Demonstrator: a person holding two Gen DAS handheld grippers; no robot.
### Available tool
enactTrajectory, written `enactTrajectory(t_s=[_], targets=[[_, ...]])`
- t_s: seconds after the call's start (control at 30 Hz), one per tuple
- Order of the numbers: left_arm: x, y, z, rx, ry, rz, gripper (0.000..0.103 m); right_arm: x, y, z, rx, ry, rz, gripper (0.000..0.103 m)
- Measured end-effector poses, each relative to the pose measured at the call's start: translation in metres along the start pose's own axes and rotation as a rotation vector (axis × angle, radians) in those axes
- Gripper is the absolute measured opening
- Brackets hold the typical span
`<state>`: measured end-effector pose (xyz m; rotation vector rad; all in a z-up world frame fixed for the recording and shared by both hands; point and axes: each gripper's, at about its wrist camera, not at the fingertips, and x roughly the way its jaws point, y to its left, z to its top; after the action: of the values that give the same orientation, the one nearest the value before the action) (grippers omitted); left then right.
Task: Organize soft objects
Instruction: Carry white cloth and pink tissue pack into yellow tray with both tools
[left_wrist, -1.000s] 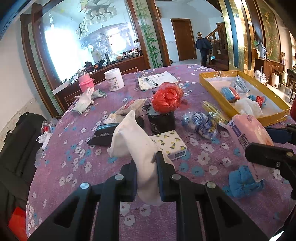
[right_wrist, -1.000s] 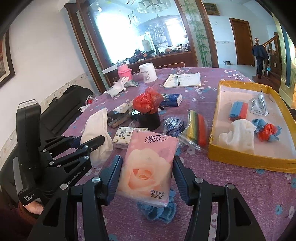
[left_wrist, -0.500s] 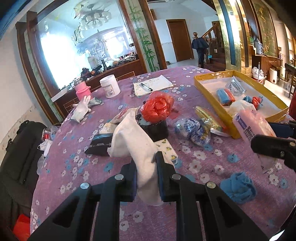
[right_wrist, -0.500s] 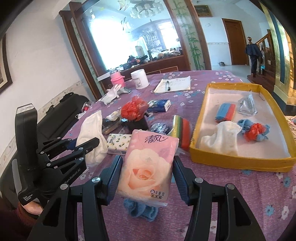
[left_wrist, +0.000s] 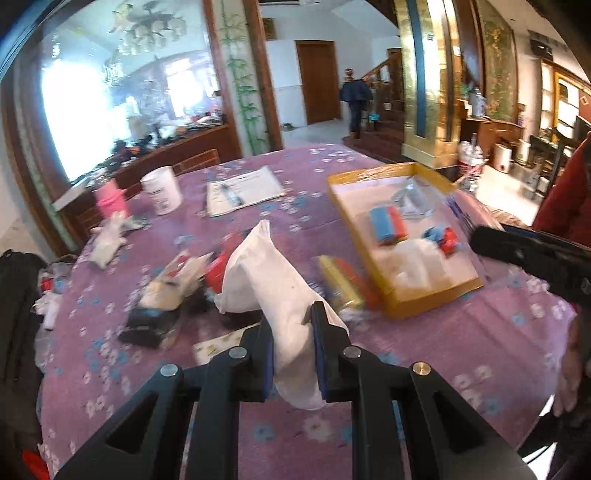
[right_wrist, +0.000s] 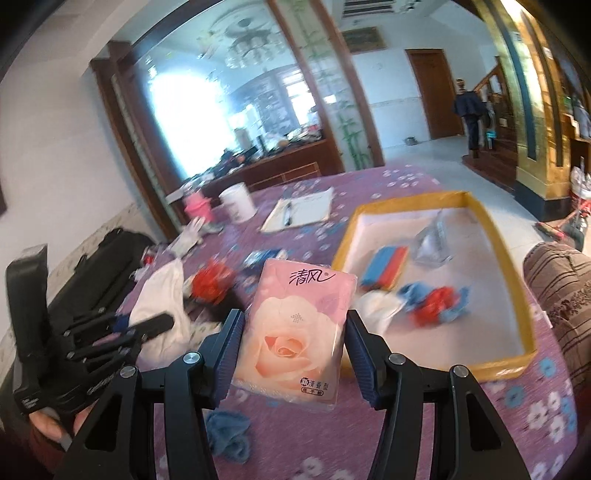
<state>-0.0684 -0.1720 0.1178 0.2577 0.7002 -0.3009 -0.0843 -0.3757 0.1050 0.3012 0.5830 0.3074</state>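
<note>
Purple flower-print cloth covers the round surface, where a yellow-rimmed rectangular cardboard tray holds small soft things. The right tool pinches a pink rose-printed soft tissue pack, lifted off the cloth beside the tray. The left tool is pressed on a limp white cloth sock, also lifted.
</note>
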Motion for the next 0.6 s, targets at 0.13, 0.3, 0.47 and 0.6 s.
enactTrajectory(t_s=[0.13, 0.3, 0.47, 0.6], targets=[[0.006, -0.014, 0.021, 0.014, 0.004, -0.033, 0.017, 0.000, -0.022, 0.022, 0.051, -0.031, -0.016, 0.059], [0.021, -0.032, 0.054, 0.027, 0.026, -0.103, 0.017, 0.017, -0.050, 0.052, 0.112, -0.042, -0.054, 0.059], [0.055, -0.053, 0.095, 0.015, 0.077, -0.201, 0.017, 0.047, -0.087, 0.091, 0.193, -0.046, -0.131, 0.058], [0.091, -0.073, 0.127, 0.007, 0.088, -0.241, 0.017, 0.076, -0.125, 0.108, 0.273, -0.029, -0.177, 0.058]])
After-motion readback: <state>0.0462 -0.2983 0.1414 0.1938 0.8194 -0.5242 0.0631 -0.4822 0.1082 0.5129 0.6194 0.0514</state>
